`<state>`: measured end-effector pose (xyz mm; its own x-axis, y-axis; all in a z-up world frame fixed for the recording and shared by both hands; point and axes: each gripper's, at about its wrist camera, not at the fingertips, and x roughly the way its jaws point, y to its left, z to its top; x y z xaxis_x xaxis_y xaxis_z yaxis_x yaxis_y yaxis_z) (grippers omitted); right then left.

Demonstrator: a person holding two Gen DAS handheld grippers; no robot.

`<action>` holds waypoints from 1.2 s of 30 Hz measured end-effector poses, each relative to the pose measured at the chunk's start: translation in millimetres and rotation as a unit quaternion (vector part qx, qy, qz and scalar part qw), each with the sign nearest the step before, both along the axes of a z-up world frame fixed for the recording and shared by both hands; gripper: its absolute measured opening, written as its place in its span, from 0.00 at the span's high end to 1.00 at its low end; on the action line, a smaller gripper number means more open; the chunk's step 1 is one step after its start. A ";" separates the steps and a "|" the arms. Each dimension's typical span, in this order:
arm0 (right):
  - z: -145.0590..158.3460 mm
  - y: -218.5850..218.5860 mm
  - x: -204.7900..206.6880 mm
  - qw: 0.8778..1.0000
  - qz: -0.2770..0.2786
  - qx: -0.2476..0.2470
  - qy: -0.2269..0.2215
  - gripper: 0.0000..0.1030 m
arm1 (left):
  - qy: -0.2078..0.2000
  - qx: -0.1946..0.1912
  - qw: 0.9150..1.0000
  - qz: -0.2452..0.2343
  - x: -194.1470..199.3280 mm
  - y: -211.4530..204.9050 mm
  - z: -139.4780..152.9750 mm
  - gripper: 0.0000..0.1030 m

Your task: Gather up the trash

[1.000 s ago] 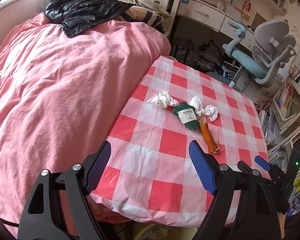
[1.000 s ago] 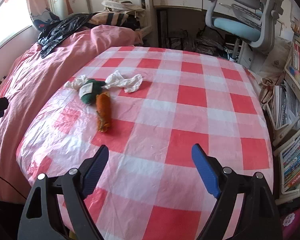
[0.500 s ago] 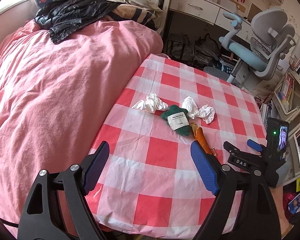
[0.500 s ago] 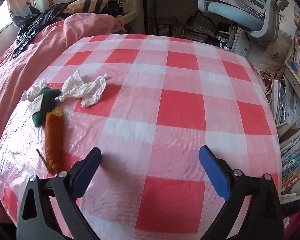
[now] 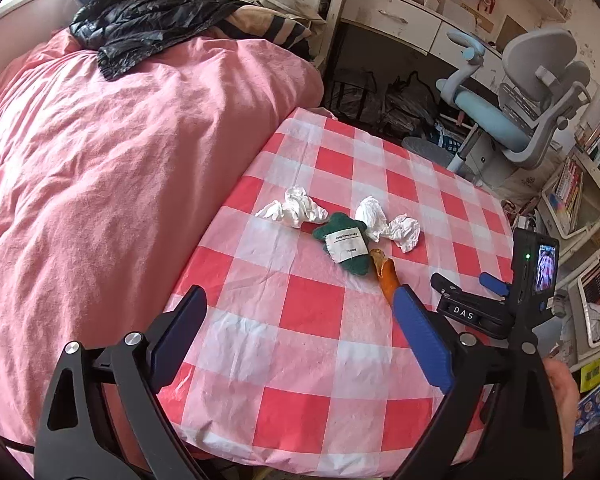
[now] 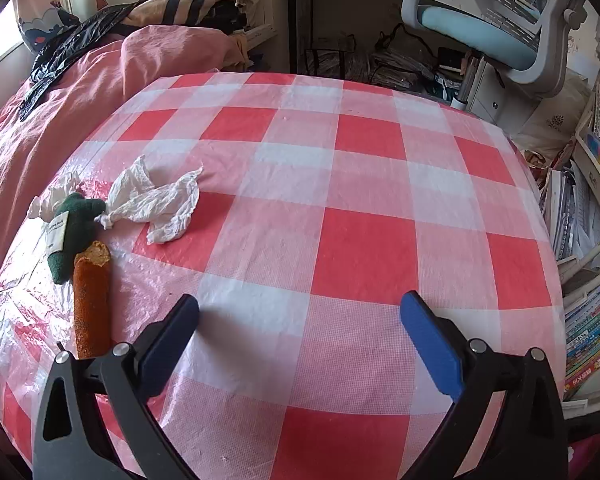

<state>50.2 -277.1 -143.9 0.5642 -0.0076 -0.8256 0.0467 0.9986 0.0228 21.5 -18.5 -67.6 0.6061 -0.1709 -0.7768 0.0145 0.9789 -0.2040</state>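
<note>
- Step in hand: the approach. The left claw and the right claw are both wide open and hold nothing.
- The crumpled white tissues, the green felt piece with a paper label and the orange half-eaten snack stick lie together on the red-checked worktop.
- Next, I think, the right claw must go left and close on the stick beside it.

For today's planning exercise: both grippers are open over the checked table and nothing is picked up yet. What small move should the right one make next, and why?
Probably shift the right gripper left and forward toward the crumpled white tissue, or the orange bitten snack stick beside its left finger. Its open fingers frame only bare red-and-white checked tablecloth; all the trash lies to its left.
</note>
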 end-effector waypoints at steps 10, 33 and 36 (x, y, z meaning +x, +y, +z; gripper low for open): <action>-0.1 0.2 -0.2 1.000 0.000 0.000 0.000 0.07 | 0.020 0.023 0.999 -0.034 -10.3 -30.0 -14.9 0.10; -0.4 0.3 0.2 1.000 -0.001 0.000 0.000 0.07 | -0.027 -0.010 0.995 -0.090 -33.8 -30.3 17.9 0.09; -0.5 0.3 0.2 1.000 -0.001 0.000 -0.001 0.07 | -0.022 -0.021 0.996 -0.084 -32.6 -24.5 17.1 0.09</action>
